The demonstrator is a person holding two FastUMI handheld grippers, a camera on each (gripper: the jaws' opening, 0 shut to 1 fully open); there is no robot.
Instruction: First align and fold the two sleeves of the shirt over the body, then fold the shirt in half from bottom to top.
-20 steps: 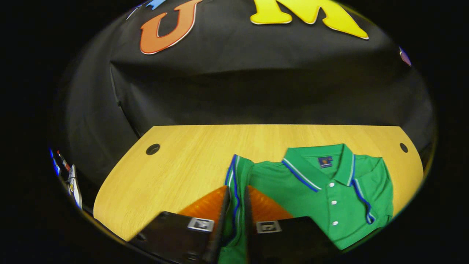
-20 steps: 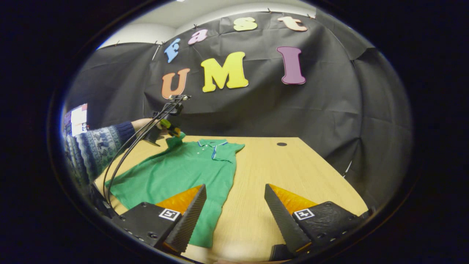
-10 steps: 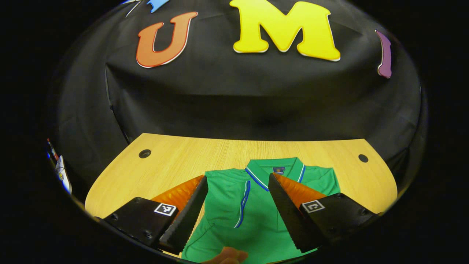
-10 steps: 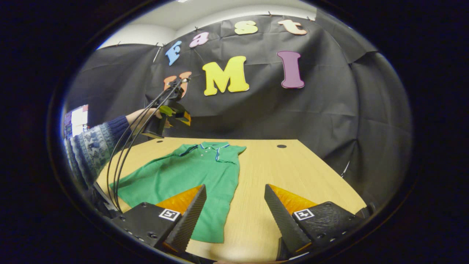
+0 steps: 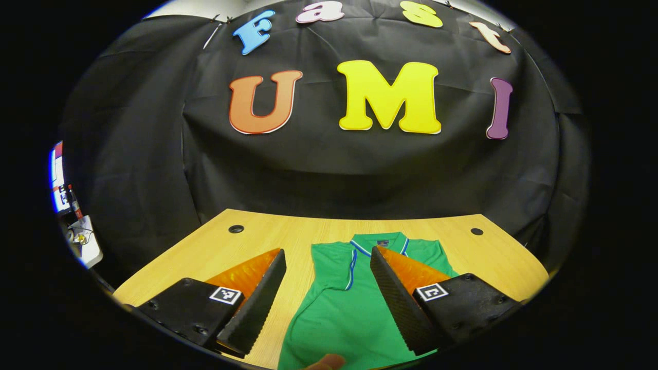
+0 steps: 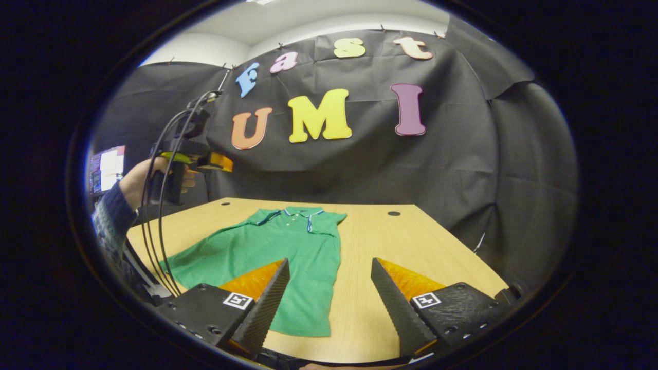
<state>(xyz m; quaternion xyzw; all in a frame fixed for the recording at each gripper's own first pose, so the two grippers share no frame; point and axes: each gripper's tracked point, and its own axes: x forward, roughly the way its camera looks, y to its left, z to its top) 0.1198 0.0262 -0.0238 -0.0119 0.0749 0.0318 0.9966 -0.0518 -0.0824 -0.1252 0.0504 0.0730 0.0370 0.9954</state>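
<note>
The green short-sleeved polo shirt with blue-and-white trim (image 6: 277,252) lies flat on the pale wooden table (image 6: 411,257), collar toward the black cloth wall and hem toward me. I take the collar (image 5: 378,242) as my landmark. On either side of it, both sleeves look folded in over the body: a trimmed sleeve cuff (image 5: 351,267) runs down just beside the collar in the left gripper view, and another lies just beside the collar in the right gripper view. So I judge the sleeve step done and the bottom-to-top fold not yet made, since the hem is well apart from the collar.

My left gripper (image 5: 329,288) has its fingers spread wide and nothing between them. In the right gripper view it (image 6: 213,162) is held up in a hand (image 6: 141,177), above the table and off to one side of the collar, clear of the cloth, so I reckon the folded sleeve can lie undisturbed.

My right gripper (image 6: 329,298) is also wide open and empty, low at the hem end, far from the collar. One finger (image 6: 262,308) sits in front of the hem's corner; I cannot tell whether it touches. I judge it waits there because the hem is what must be pinched for the coming fold.
</note>
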